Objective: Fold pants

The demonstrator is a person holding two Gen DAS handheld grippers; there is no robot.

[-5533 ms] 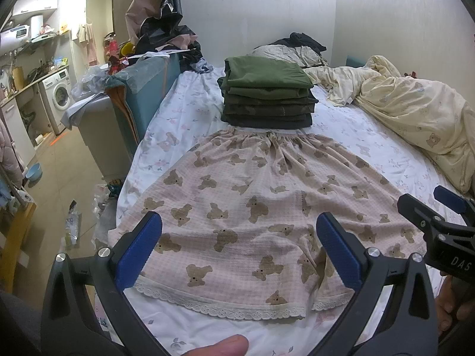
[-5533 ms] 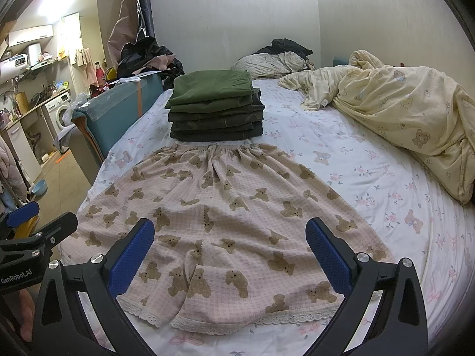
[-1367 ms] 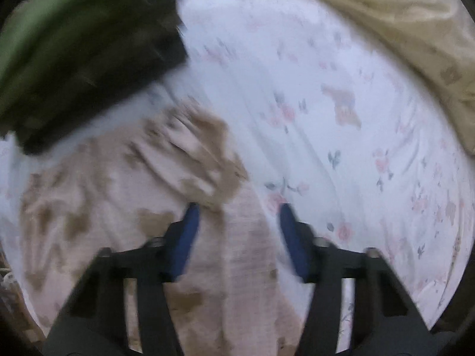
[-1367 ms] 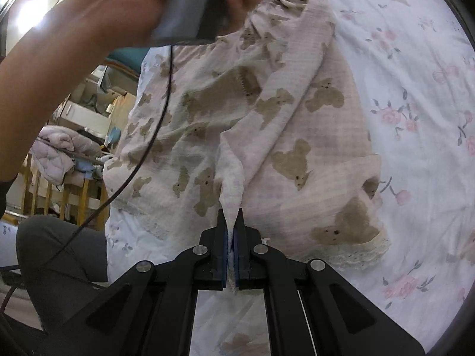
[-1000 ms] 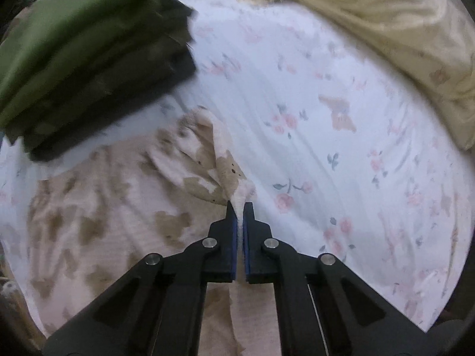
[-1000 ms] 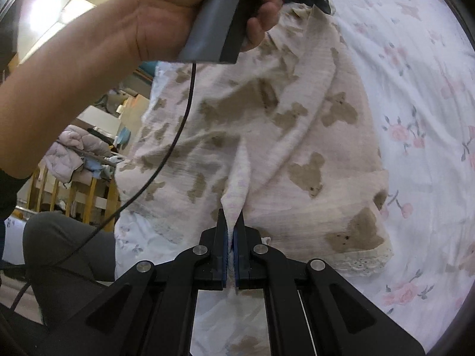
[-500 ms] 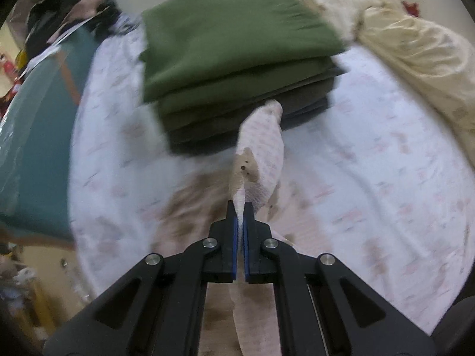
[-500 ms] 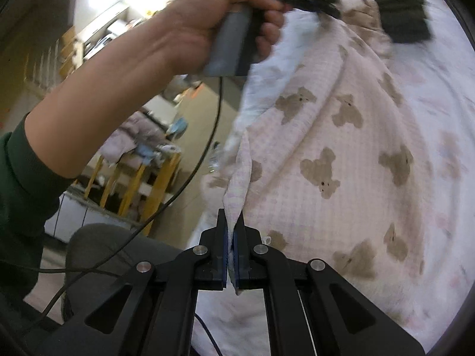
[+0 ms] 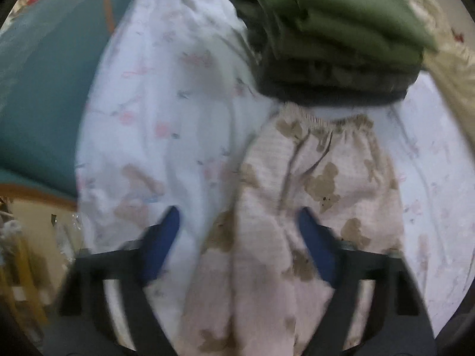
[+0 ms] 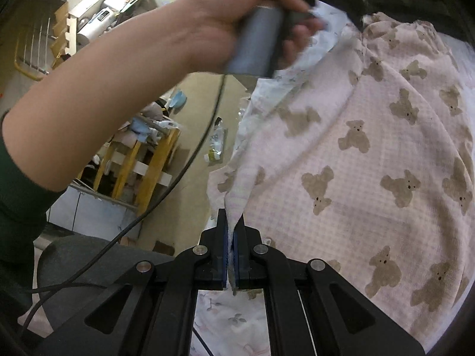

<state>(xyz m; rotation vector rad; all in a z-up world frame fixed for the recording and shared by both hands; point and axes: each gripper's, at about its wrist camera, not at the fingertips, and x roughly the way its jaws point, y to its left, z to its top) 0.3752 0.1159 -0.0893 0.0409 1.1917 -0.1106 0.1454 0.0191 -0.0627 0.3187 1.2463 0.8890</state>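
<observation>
The pink pants with brown bears (image 9: 311, 195) lie folded in half lengthwise on the flowered bed sheet (image 9: 166, 112), waistband toward the clothes stack. My left gripper (image 9: 237, 237) is open above the pants' left folded edge, holding nothing. In the right wrist view the pants (image 10: 371, 163) spread to the right. My right gripper (image 10: 231, 228) is shut on the hem corner of the pants at the bed's left edge. The left hand and its gripper handle (image 10: 255, 41) hover near the waistband.
A stack of folded green and dark clothes (image 9: 332, 35) sits just past the waistband. A teal case (image 9: 44, 74) stands left of the bed. A cream duvet (image 9: 451, 68) lies at the right. Yellow wooden furniture (image 10: 142, 160) stands on the floor.
My left gripper has let go of the waistband corner and opened; the pants now lie folded in half. My right gripper still holds the hem, carried over to the left side.
</observation>
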